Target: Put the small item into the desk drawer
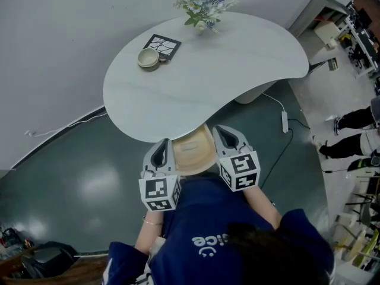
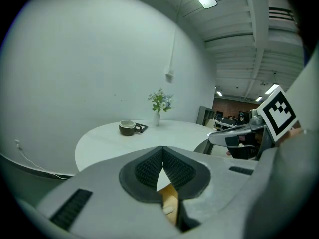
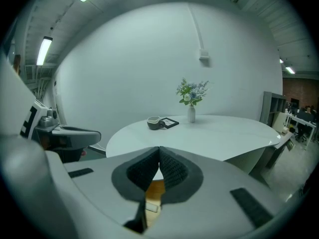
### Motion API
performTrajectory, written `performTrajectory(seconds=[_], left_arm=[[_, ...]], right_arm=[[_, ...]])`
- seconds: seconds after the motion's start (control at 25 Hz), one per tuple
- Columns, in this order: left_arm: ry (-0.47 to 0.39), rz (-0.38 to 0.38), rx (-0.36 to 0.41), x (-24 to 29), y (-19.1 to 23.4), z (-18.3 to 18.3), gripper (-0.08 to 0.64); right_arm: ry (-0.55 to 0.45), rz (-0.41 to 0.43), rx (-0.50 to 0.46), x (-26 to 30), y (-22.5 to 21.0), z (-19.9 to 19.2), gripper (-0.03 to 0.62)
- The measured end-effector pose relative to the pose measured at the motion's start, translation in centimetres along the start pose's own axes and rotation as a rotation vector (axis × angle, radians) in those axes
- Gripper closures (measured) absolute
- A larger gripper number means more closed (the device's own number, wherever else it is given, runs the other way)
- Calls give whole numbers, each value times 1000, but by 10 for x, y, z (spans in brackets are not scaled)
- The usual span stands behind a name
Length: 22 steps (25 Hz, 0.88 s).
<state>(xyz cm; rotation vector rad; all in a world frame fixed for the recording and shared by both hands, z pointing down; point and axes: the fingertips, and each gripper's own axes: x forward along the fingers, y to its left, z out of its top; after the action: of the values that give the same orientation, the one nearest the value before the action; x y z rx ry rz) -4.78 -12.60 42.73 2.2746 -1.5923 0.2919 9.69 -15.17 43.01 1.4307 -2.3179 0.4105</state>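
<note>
- L tongs [image 2: 162, 151]: tips together, nothing btwn.
- R tongs [image 3: 159, 151]: tips together too, empty.
- Wooden drawer [image 1: 202, 153]: open, lower centre of head view, sticking out under tabletop [image 1: 208, 82] edge, btwn both tongs.
- small item [image 3: 152, 208]: pale bit lying in drawer, seen below R tongs' tips.
- cup [image 1: 148, 57] + flower vase [image 1: 203, 8]: upper part of tabletop.

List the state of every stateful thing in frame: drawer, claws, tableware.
Light wooden desk drawer: open, pulled out from under the white rounded table.
Left claw: shut, empty.
Right claw: shut, empty.
Olive ceramic cup: upright on table.
Small white vase of flowers: upright.
</note>
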Motion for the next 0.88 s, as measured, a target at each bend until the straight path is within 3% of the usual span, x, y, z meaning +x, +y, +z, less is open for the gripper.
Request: performTrajectory(seconds=[0.2, 0.88], left_arm=[[5, 5, -5, -3, 0, -5, 557], [27, 18, -6, 2, 5, -9, 557]], right_arm=[[-39, -1, 15, -6, 1, 3, 586], [-7, 4, -32, -1, 3, -6, 586]])
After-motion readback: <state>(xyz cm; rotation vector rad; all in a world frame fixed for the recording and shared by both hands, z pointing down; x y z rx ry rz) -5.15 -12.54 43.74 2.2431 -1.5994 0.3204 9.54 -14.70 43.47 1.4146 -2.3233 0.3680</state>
